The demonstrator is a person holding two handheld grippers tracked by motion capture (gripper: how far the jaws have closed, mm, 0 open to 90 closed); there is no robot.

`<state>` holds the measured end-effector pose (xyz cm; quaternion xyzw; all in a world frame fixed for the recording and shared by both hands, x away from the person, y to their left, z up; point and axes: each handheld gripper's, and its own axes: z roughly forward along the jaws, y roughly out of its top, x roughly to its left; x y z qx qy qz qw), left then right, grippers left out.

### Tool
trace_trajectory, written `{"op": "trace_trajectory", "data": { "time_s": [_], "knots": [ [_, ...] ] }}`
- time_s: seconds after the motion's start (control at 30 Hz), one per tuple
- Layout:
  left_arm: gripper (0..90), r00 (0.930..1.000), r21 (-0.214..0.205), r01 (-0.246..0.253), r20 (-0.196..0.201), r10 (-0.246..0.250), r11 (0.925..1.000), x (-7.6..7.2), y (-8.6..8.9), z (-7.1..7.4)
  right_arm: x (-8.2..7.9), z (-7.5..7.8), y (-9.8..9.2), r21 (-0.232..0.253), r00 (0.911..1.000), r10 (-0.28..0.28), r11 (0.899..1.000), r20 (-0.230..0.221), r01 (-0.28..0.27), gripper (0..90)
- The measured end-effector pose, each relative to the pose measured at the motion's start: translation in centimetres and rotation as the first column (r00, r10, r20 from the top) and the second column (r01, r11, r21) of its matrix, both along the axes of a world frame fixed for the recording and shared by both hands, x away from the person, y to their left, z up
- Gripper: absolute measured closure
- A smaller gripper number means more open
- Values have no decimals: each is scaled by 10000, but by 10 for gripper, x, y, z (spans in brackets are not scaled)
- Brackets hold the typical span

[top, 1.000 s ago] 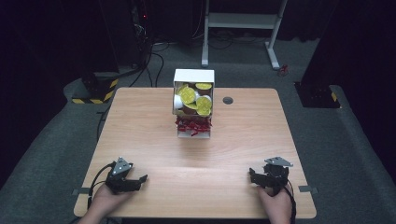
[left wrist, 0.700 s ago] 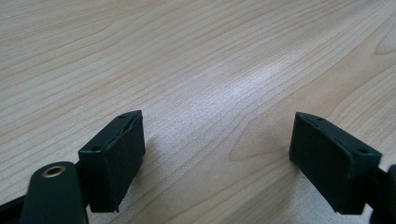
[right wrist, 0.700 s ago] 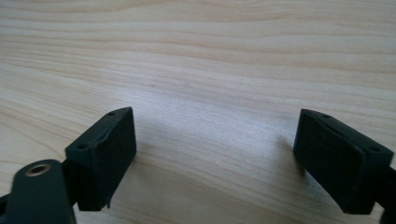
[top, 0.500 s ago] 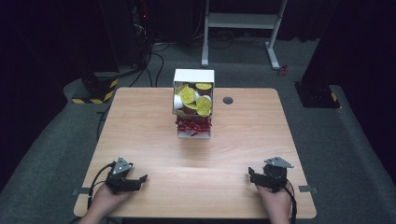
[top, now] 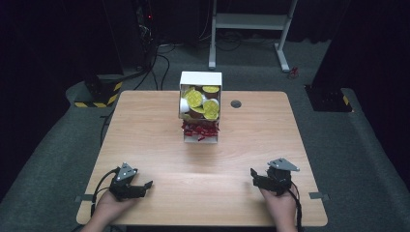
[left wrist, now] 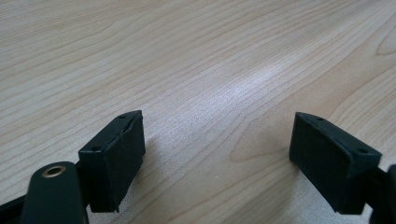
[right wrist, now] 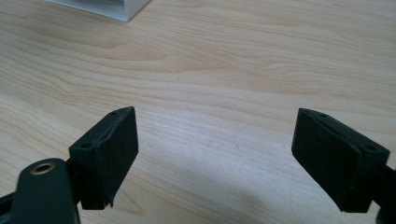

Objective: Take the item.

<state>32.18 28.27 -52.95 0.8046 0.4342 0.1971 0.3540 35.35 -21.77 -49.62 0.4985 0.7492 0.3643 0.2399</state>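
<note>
Fingers spread on both grippers, nothing between either pair, bare wood showing in the gap each time. Left gripper (top: 145, 185) sits near the front left corner of the tabletop (top: 145, 130), the person's left hand (top: 110, 209) coming in over the front edge, its 2 black pads (left wrist: 114, 161) standing wide apart just above the grain in the left gripper view. Right gripper (top: 253, 174) sits near the front right corner, grey three-cornered plate on top, right hand (top: 279, 208) behind it; its pads (right wrist: 106, 154) are apart too, though the jaws have just been closing a touch, still with nothing in them. Well away from both, up the middle of the tabletop toward the back edge, stands the white box (top: 200, 79), open side facing the camera in the high view, packed with round yellow-topped capsules (top: 195, 98) above and a tangle of small red pieces (top: 199, 129) below. Beside it to the right, a small dark round grommet (top: 236, 104) sits in the wood. A corner of that white box peeks in at the top left of the right gripper view.
</note>
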Motion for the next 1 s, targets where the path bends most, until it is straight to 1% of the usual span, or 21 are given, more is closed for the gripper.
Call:
{"op": "trace_trajectory", "data": {
  "time_s": [0.07, 0.17, 0.23, 0.27, 0.3, 0.33, 0.37, 0.43, 0.47, 0.53, 0.57, 0.63, 0.7, 0.73, 0.8, 0.83, 0.97, 1.0],
  "knots": [
    [187, 10000, 2, -7, -43, 7, 10000, 0, 0, 0, 2, 2, 6, -118, 9998, 203, 9997, 69, -202, 161],
    [188, 10000, 2, -40, -39, 40, 10000, 0, 0, 0, 5, 5, 13, -36, 9986, 493, 9988, 190, -493, 191],
    [188, 10000, -39, -94, -4, 94, 9999, 0, -1, 0, 7, 7, 17, 59, 9980, 556, 9984, 311, -558, 197],
    [185, 9999, -54, -149, -48, 148, 9999, 0, -1, 0, 9, 8, 19, 82, 9976, 610, 9981, 325, -613, 197],
    [163, 9998, 64, -161, -66, 161, 9999, 1, -1, 0, 10, 8, 21, 59, 9972, 642, 9979, 379, -645, 198],
    [136, 9998, 66, -187, -79, 187, 9998, 2, -2, 0, 11, 9, 23, 35, 9966, 672, 9977, 485, -675, 201],
    [130, 9996, 55, -244, -105, 245, 9997, 2, -2, -1, 12, 9, 25, 45, 9960, 717, 9974, 541, -720, 206],
    [103, 9992, 147, -385, -126, 387, 9992, 3, -2, -1, 15, 10, 30, 122, 9955, 760, 9970, 572, -768, 210],
    [84, 9986, 83, -482, -190, 484, 9988, 3, -2, -1, 16, 10, 32, 184, 9949, 818, 9964, 584, -830, 214],
    [66, 9984, 98, -532, -202, 534, 9985, 4, -2, -1, 19, 11, 36, 97, 9940, 901, 9958, 612, -909, 213],
    [59, 9983, 103, -547, -209, 549, 9985, 4, -2, -1, 22, 12, 41, 150, 9926, 1022, 9945, 661, -1034, 220],
    [55, 9980, 199, -592, -225, 596, 9980, 4, -3, -1, 24, 13, 44, 184, 9921, 1086, 9938, 636, -1100, 230],
    [31, 9980, 102, -559, -296, 562, 9984, 4, -3, -2, 28, 16, 51, 280, 9891, 1306, 9907, 683, -1328, 244],
    [31, 9980, 137, -569, -285, 572, 9983, 5, -3, -2, 28, 16, 51, 280, 9891, 1306, 9907, 683, -1328, 244],
    [21, 9980, 190, -542, -311, 548, 9983, 5, -3, -2, 31, 18, 59, 370, 9870, 1449, 9883, 694, -1477, 248],
    [13, 9980, 189, -519, -347, 525, 9985, 5, -4, -2, 33, 19, 61, 318, 9851, 1546, 9870, 753, -1574, 249],
    [10, 9979, 194, -538, -347, 545, 9984, 5, -4, -2, 39, 25, 70, 445, 9800, 1776, 9823, 904, -1821, 263],
    [10, 9979, 197, -550, -342, 557, 9983, 4, -4, -2, 41, 25, 72, 394, 9783, 1848, 9812, 934, -1891, 266]
  ]
}}
